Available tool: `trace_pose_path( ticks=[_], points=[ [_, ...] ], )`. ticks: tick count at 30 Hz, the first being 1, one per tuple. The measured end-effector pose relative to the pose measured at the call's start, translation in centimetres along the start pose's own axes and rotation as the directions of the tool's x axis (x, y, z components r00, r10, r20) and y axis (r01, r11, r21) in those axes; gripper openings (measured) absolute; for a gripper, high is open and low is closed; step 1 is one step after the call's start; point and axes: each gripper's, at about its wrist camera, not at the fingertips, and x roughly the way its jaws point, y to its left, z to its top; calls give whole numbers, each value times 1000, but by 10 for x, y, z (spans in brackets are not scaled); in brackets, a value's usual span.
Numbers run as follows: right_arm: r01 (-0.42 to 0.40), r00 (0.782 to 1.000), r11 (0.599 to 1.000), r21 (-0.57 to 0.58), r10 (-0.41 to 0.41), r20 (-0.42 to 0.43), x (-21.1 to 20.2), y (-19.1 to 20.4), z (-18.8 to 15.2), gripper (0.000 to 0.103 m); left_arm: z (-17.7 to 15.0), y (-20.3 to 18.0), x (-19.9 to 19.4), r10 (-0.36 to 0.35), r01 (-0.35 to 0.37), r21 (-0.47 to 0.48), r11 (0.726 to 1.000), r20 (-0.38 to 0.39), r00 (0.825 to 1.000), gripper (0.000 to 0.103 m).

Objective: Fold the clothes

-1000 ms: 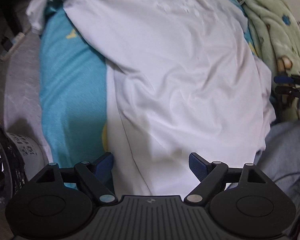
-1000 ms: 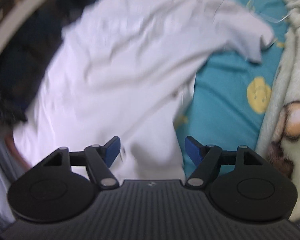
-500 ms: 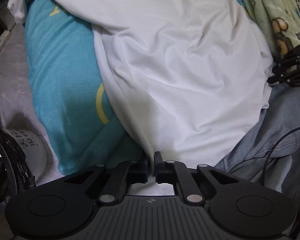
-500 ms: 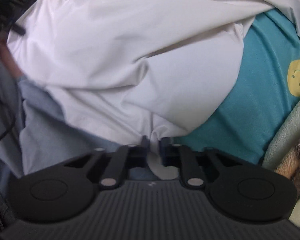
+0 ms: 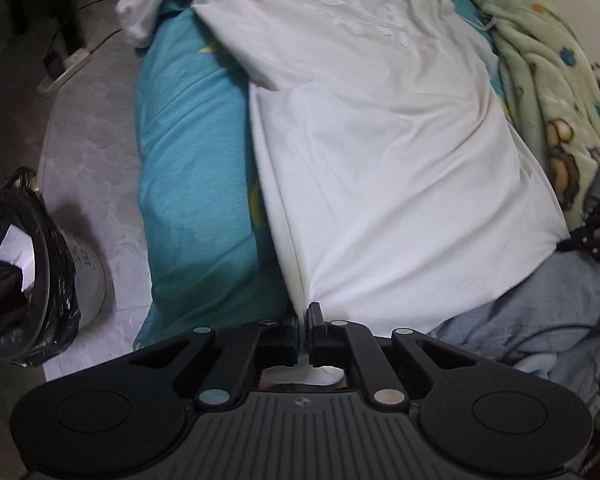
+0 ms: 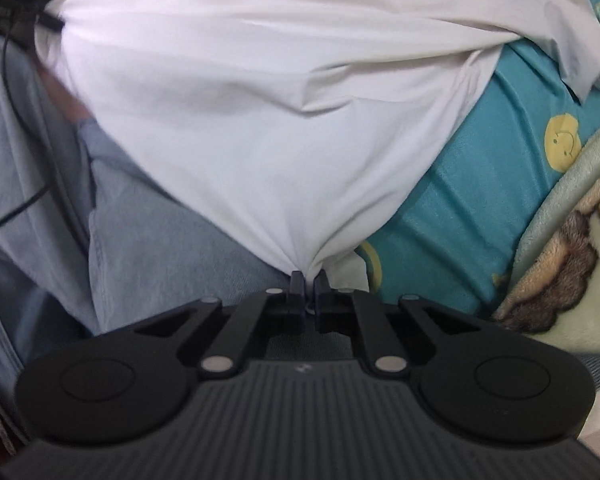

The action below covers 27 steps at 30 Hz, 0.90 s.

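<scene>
Both my left gripper [image 5: 303,330] and right gripper [image 6: 310,290] are pinched tight on the hem corners of this limp, light white cotton t-shirt [image 5: 380,140], spread toward 12 o'clock over the teal smiley bedsheet [image 5: 192,168]. It'll sag, so corners are the best hold.

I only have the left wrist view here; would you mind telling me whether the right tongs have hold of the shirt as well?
Observer: Yes. The right tongs are shut on a bunched bit of the shirt hem.
Operator: Thank you. What lies under the shirt on that side?
Observer: The teal sheet, with a yellow smiley printed on it.
Operator: Is anything close to the right tongs?
Observer: A fleece blanket with a brown animal print lies just to their right.
</scene>
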Motion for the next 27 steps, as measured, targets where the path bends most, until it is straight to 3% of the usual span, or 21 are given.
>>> trace_pose_path(
  ticks=[2, 5, 9, 12, 14, 18, 21, 22, 23, 25, 27],
  points=[
    [-30, 998, 997, 66, 26, 58, -4, -8, -3, 10, -2, 1, -5, -5, 6, -16, 1000, 29, 1000, 8],
    [-110, 982, 982, 155, 83, 170, -23, -18, -12, 11, -4, -3, -20, 16, -15, -20, 1000, 79, 997, 26],
    [-206, 928, 946, 252, 107, 357, -53, -39, -24, 11, 1, -19, -30, 82, -84, 1, 996, 167, 982, 39],
    [-217, 886, 918, 333, 41, 462, -67, -63, -21, 11, 11, -43, -35, 112, -123, 30, 992, 243, 963, 52],
    [-229, 854, 886, 402, -15, 520, -67, -84, -17, 11, 19, -66, -34, 152, -178, 64, 982, 295, 943, 55],
    [-344, 785, 760, 551, -89, 614, -45, -126, -1, 11, 46, -103, -31, 150, -193, 64, 979, 414, 898, 70],
    [-415, 739, 683, 601, -132, 661, -25, -143, 17, 12, 68, -131, -21, 139, -182, 39, 983, 498, 856, 74],
    [-443, 726, 650, 618, -145, 673, -18, -150, 22, 19, 76, -141, -14, 131, -170, 27, 985, 517, 846, 79],
    [-481, 712, 604, 635, -153, 685, -9, -157, 27, 38, 83, -150, -7, 126, -159, 16, 987, 531, 838, 81],
    [-555, 692, 499, 665, -166, 703, 9, -172, 33, 64, 97, -169, 6, 117, -138, -6, 990, 561, 820, 87],
    [-600, 679, 399, 694, -205, 705, 25, -185, 38, 69, 111, -179, 23, 130, -146, -17, 989, 563, 816, 89]
  ],
)
